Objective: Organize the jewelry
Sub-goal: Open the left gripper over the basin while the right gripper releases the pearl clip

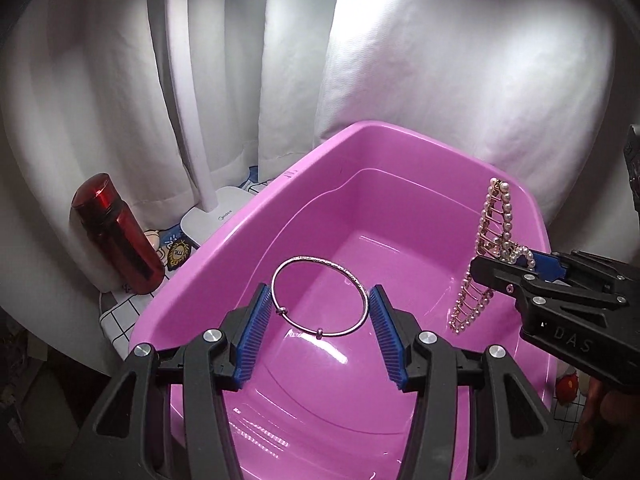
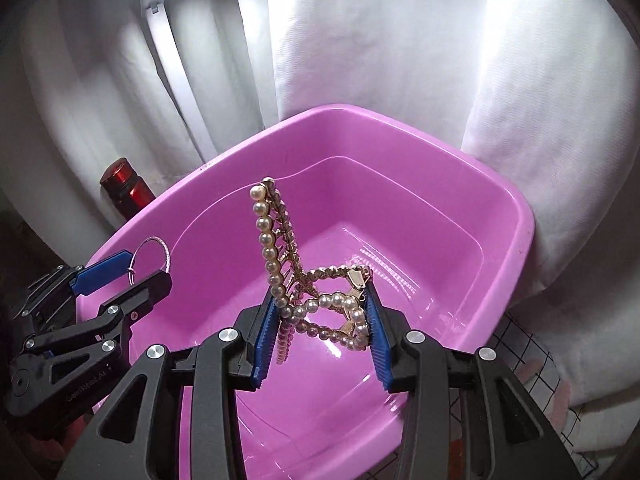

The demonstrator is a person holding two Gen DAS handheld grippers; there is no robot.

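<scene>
Left wrist view: jewelry held above a glossy pink plastic tub.
A thin silver bangle is gripped by the left tongs; a gold, pearl-studded hair clip is clamped in the right tongs, over the tub.

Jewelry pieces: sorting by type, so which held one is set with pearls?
The hair clip in the right gripper; the left gripper's bangle is plain silver.

The pink basin hides the lower part of the red bottle in the right wrist view, and its near rim runs behind the hand-held gripper bodies. The desk lamp head burns out in glare at the top edge. The badge print beside the lamp base is too small to read.
</scene>
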